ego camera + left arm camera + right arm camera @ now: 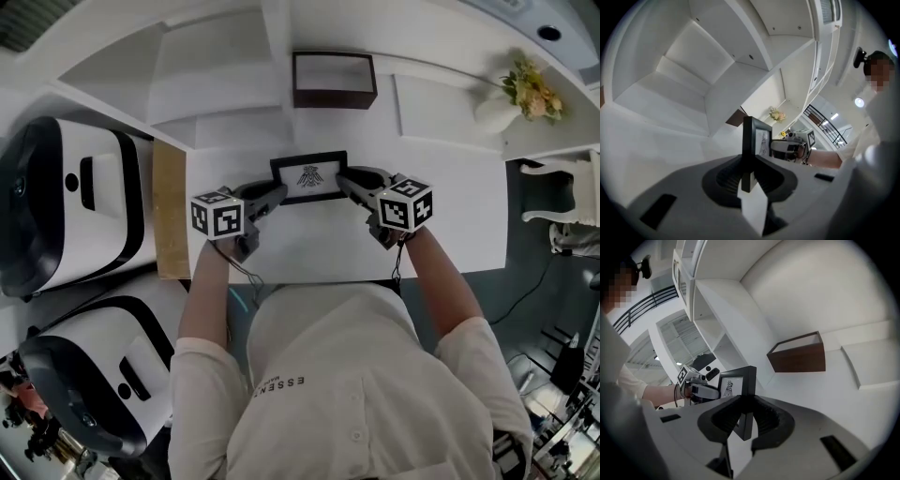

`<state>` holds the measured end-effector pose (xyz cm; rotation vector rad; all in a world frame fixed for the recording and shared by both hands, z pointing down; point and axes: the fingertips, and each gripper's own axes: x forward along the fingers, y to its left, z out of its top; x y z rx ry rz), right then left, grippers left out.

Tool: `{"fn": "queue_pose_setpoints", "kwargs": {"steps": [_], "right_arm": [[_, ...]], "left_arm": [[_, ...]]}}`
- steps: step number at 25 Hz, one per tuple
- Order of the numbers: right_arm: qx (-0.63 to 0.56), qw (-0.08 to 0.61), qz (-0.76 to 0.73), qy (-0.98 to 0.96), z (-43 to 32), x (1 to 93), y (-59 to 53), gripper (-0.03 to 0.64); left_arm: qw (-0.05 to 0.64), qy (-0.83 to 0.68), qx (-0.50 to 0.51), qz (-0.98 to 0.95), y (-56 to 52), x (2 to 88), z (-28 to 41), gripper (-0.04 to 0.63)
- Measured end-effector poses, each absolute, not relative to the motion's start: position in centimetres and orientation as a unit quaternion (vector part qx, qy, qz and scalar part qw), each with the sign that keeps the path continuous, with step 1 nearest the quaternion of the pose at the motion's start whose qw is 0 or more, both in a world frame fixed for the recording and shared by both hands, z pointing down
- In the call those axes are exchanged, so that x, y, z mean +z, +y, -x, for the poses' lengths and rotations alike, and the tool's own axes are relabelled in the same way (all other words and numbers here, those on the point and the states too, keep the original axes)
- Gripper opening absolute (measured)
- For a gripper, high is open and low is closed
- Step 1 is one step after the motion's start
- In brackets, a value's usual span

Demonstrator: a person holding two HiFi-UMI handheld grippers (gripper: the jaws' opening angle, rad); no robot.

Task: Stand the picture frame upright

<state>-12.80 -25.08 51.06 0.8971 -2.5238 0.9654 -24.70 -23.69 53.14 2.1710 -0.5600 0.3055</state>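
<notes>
The left gripper [277,194] and right gripper [345,181] held the picture frame [309,177] by its ends. A brown box [334,80] sat behind it.

The picture frame [309,176] is small and black, set landscape, with a dark drawing on white. Left gripper [277,194] and right gripper [343,180] clamp its short ends over the white tabletop [309,246].

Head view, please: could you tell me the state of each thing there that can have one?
picture frame: gripped at both short ends, picture side facing up toward the person.
left gripper: shut on the frame's left end.
right gripper: shut on the frame's right end.
brown box: open at the top, nothing visible inside.
</notes>
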Motion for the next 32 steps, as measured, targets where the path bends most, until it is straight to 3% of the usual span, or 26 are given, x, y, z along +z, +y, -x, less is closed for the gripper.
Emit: {"fn": "queue_pose_setpoints", "kwargs": {"steps": [32], "right_arm": [[0.236,0.233,-0.404,-0.852,18.3,56.7,-32.5,0.094]], "left_arm": [[0.346,-0.296,0.189,-0.870,-32.8,58.3,30.0,0.081]]}}
